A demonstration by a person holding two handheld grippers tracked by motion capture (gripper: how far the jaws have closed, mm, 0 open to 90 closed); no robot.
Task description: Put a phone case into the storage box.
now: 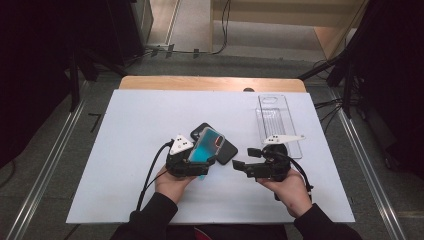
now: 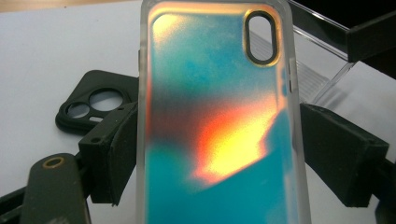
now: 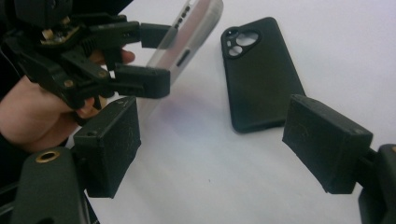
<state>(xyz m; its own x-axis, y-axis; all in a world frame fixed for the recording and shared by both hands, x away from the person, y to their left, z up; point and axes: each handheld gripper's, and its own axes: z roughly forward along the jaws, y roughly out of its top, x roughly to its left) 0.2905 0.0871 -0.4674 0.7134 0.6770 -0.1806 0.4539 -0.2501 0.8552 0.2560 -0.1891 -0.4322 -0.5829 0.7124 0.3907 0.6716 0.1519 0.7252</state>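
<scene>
The left gripper (image 1: 192,162) is gripping a translucent phone case (image 1: 205,145) with an iridescent teal and orange back, its jaws closed on the case's two long edges. In the left gripper view the case (image 2: 217,121) is standing up between the two black pads, its oval camera cutout at the top, and both pads are pressing against its frosted rim. The case is being held tilted above the bench (image 1: 130,150), near the middle of the white surface and a little toward the front edge, with its upper end overlapping a black phone case (image 1: 220,145) that is lying flat on the bench just behind it.

The right gripper (image 1: 242,167) is hovering just to the right of the held case, toward the front right part of the bench, its jaws standing wide apart with nothing between them. In the right gripper view the black phone case (image 3: 259,74) is lying beyond the open jaws, camera cutouts at its far end, and the left gripper (image 3: 140,58) is showing at the upper left with the translucent case (image 3: 189,42) clamped edge-on.

A clear plastic tray (image 1: 277,117) is lying near the back right corner of the bench, well apart from both cases.
</scene>
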